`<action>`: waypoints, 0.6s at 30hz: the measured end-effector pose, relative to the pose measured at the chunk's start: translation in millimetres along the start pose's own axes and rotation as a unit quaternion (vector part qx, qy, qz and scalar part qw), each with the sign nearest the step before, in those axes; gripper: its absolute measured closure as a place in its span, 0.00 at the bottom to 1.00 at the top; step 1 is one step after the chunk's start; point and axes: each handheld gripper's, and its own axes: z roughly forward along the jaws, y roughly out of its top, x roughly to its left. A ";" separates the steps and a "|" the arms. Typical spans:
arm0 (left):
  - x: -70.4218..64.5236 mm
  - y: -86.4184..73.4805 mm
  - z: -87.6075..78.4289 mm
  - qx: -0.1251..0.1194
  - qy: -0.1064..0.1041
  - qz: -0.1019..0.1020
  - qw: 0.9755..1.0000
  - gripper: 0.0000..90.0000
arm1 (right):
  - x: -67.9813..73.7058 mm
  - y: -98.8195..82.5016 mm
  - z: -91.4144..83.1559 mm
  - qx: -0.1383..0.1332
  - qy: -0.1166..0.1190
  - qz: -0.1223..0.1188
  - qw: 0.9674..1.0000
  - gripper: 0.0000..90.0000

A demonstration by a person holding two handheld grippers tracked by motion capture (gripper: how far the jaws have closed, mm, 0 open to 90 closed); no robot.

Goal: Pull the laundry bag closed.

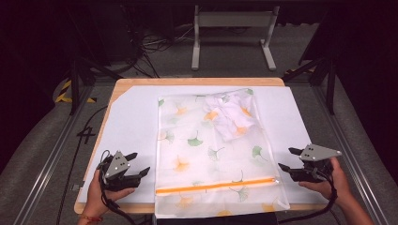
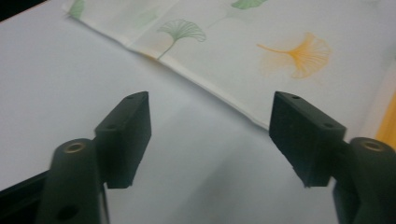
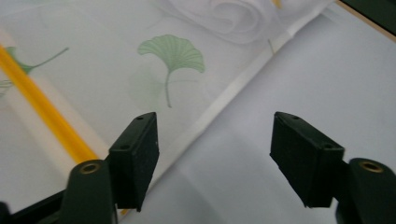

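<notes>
A sheer bag (image 1: pixel 211 150) printed with green and orange ginkgo leaves lies flat on the white sheet (image 1: pixel 131 126). An orange zipper (image 1: pixel 216 186) runs across its near end. A crumpled white cloth (image 1: pixel 230 117) shows inside near the far right corner. My left gripper (image 1: pixel 142 162) hovers just left of the bag's near edge, open, with nothing between the jaws. In the left gripper view the gripper (image 2: pixel 210 135) frames the bag's hem (image 2: pixel 219 93). My right gripper (image 1: pixel 285 158) sits off the bag's right edge, open and empty. In the right gripper view the gripper (image 3: pixel 215 149) looks over the hem (image 3: pixel 233 88) and zipper (image 3: pixel 42 116).
The white sheet covers a wooden table (image 1: pixel 197 81) whose bare edge shows at the far side. Behind the table stands a grey metal frame (image 1: pixel 232 21), with cables (image 1: pixel 150 47) on the floor. Metal rails (image 1: pixel 51 154) run along both sides of the table.
</notes>
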 end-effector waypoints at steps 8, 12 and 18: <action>23.7 -15.1 -1.4 -0.023 0.010 -0.032 0.999 0.20 | -15.5 -20.2 7.5 -0.051 -0.051 0.060 0.996 0.21; 30.7 -21.0 -2.8 -0.030 0.015 -0.057 0.998 0.18 | -17.8 -30.6 11.5 -0.062 -0.069 0.077 0.993 0.19; 26.8 -23.3 -2.4 -0.028 0.014 -0.069 0.997 0.16 | -16.4 -43.5 14.5 -0.059 -0.093 0.096 0.989 0.16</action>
